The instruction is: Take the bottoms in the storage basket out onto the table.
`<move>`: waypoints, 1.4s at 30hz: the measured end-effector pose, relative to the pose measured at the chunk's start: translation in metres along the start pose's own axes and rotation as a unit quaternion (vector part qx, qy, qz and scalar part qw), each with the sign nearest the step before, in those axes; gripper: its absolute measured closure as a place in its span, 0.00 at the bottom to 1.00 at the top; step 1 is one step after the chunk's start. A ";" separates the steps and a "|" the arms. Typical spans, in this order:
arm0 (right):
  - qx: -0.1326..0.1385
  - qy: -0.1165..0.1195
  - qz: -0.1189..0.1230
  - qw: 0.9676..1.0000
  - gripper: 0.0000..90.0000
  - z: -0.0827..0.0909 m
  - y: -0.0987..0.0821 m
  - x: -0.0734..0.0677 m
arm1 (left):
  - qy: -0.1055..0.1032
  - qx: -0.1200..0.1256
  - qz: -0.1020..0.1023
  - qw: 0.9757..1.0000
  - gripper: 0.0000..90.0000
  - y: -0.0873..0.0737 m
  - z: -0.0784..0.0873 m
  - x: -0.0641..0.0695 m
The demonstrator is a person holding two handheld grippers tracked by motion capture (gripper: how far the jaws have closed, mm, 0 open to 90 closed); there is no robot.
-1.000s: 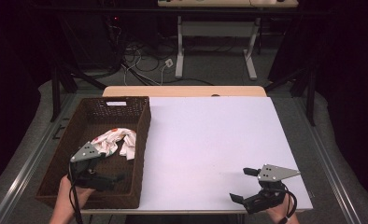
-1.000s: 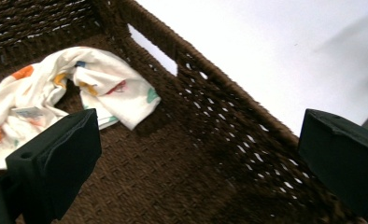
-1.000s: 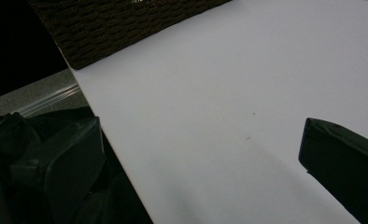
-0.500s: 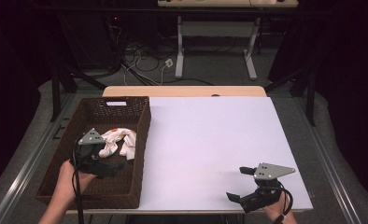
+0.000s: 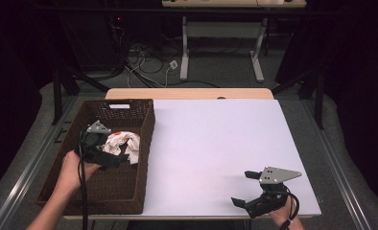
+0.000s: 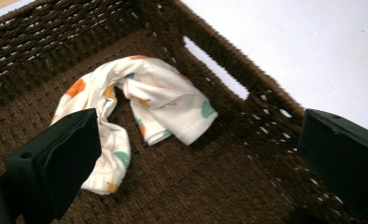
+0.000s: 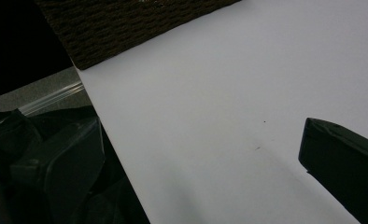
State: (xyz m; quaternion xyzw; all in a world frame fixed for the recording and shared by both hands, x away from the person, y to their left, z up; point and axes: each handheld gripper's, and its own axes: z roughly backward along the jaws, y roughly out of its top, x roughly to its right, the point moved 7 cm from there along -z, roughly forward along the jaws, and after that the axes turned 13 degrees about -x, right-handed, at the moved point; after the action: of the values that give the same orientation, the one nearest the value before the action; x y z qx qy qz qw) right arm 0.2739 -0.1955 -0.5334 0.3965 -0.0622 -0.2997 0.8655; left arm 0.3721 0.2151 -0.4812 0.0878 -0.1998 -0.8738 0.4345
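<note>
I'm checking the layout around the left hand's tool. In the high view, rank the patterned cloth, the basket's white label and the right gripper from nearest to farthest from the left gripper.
1. Patterned cloth: in the basket, right by the left gripper.
2. White label: on the basket's far wall.
3. Right gripper: across the white table, near its front right corner.

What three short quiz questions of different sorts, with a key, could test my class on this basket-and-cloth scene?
1. True or false: the patterned cloth lies on the white table.
2. Which hand-held gripper is over the woven basket? A) the left hand-held gripper B) the right hand-held gripper
3. Fill in: both hand-held grippers have their jaws ____.

Key: 1. False, it lies inside the basket. 2. A. 3. open, neither holding anything.
</note>
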 end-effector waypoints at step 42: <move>-0.005 0.008 0.006 1.000 0.00 -0.002 0.003 0.000 | 0.004 -0.071 0.026 0.997 0.00 0.021 -0.070 -0.053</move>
State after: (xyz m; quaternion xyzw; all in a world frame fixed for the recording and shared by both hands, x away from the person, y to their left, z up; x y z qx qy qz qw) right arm 0.2762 -0.1927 -0.5330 0.3939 -0.0561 -0.2916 0.8699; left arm 0.4423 0.2271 -0.5371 0.0554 -0.1373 -0.8741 0.4627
